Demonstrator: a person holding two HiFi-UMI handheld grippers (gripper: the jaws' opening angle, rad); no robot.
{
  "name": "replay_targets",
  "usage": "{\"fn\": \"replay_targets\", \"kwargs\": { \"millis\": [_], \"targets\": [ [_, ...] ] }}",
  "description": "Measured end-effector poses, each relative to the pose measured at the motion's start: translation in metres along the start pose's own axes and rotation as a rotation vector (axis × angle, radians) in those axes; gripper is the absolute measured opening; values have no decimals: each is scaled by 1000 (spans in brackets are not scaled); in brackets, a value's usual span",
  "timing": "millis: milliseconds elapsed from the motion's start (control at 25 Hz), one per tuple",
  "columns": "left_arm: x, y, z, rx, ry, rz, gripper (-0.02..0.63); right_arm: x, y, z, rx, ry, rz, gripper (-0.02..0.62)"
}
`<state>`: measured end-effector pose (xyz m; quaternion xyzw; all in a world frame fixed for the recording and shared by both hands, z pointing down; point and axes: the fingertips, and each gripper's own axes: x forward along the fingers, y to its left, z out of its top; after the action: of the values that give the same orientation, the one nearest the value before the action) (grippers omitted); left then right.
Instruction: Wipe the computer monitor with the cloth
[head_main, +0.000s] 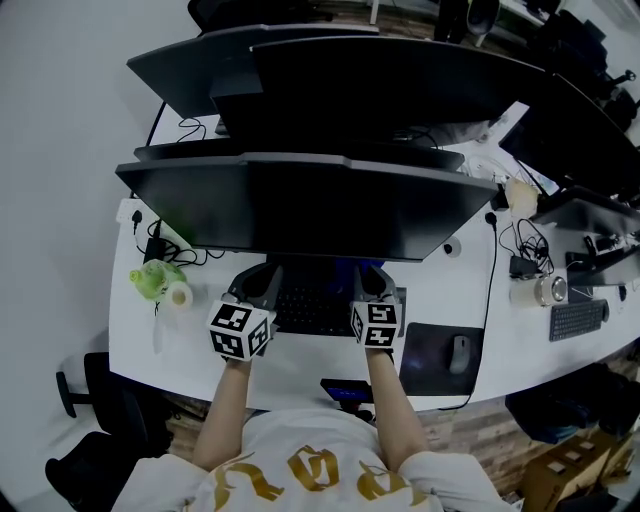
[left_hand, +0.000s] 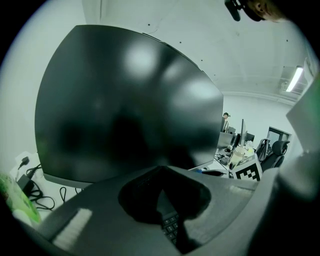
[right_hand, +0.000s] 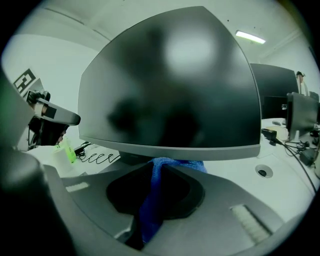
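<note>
1. Two grippers sit low over the white desk (head_main: 140, 350), in front of the computer monitor (head_main: 300, 205). Left gripper (head_main: 262, 285) and right gripper (head_main: 372, 282) are side by side, both above the keyboard (head_main: 315, 310).
2. Right gripper (right_hand: 159, 167): jaws clenched on the cloth (right_hand: 150, 200). The cloth is blue, pinched between the jaw tips. It hangs down through the gap, and a bunch of it sticks out ahead of the tips, just under the monitor's bottom edge.
3. Left gripper (left_hand: 161, 169): jaws closed tip to tip with nothing between them. Keyboard keys are visible through the hollow behind the tips.
4. The monitor screen is dark and fills most of both gripper views (left_hand: 125, 100) (right_hand: 170, 85). The cloth is near the lower bezel, but I can't tell if it touches.
5. Desk clutter: a green bottle (head_main: 152, 281) and a tape roll (head_main: 180, 295) to the left of the left gripper. A mouse (head_main: 459, 353) sits on a dark pad (head_main: 432, 340) to the right of the right gripper.
</note>
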<state>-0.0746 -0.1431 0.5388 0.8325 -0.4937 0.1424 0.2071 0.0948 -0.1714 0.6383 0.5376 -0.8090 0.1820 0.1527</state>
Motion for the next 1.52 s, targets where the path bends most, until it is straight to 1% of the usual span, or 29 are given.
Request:
{"fn": "replay_targets", "kwargs": {
  "millis": [280,640,1160,1520],
  "targets": [
    [-10,13,-6,-11,1,7,2,8,22,2,-20,1,23,69],
    [-28,37,-16,-58,-19,38,2,17,50,4,-37,17,46,69],
    [-55,71,-27,-100,-28,81,2,38,104,8,-87,21,121,69],
    [-71,96,-31,-127,-39,96,2,53,145,11,-114,19,166,69]
  ]
}}
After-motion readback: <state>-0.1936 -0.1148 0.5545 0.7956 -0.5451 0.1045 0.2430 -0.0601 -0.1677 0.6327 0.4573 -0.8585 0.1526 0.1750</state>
